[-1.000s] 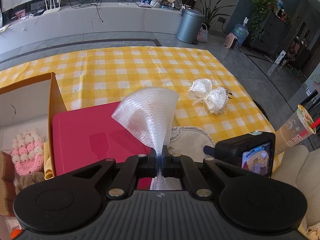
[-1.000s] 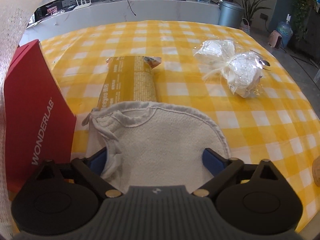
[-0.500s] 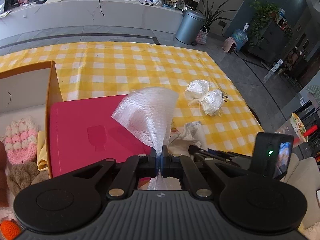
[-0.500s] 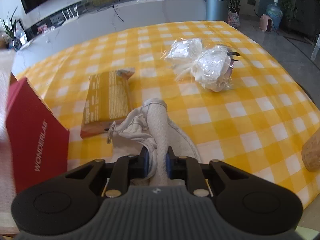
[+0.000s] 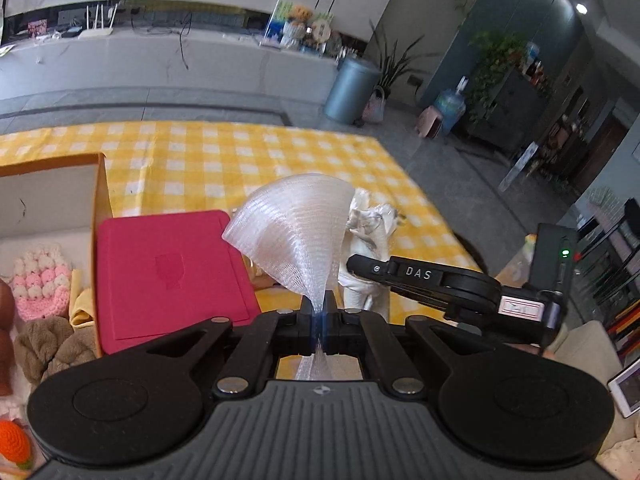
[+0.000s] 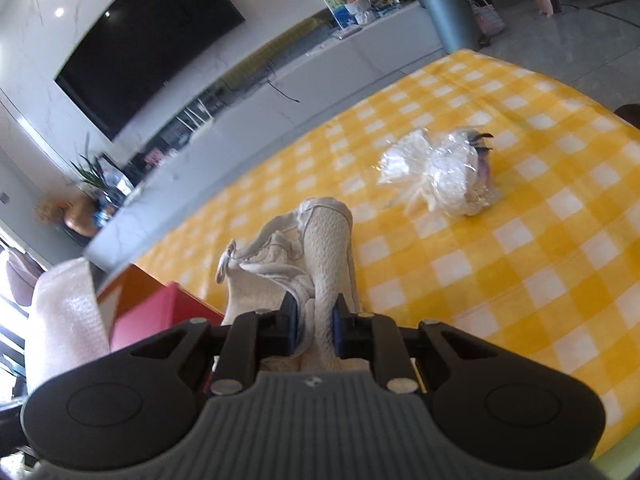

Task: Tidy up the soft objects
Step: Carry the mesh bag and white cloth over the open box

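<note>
Soft objects partly sorted, partly in transit. White foam net sleeve [image 5: 294, 236]: pinched at its narrow end by the left gripper [image 5: 319, 308], jaws closed tight on it, fanned-out end up in the air over the red lid [image 5: 168, 276]. White waffle cloth [image 6: 320, 248]: clamped between the right gripper [image 6: 314, 316] fingers, narrow gap filled by the fabric, bunched and lifted clear of the yellow checked tablecloth [image 6: 520, 260]; its lower part is hidden behind the gripper body.

In the left wrist view the right gripper [image 5: 424, 276] with the cloth sits just right of the net sleeve, near it, contact not clear.

Done so far, judging by the layout: the open cardboard box [image 5: 100, 200] at left already holds a pink crochet piece [image 5: 38, 284], a brown knit item [image 5: 52, 344] and something yellow [image 5: 80, 304] against its wall. Orange crochet thing [image 5: 14, 444] at the bottom left edge, in or out of the box cannot tell.

Left: both held items not yet in the box; box is to the left, past the red lid. The cellophane-wrapped white bundle [image 6: 440, 172] lies on the tablecloth well apart from both grippers, untouched. Guess roughly halfway.

Background: grey bin [image 5: 350, 88], TV on wall [image 6: 148, 40]. Frames slightly blurred.
</note>
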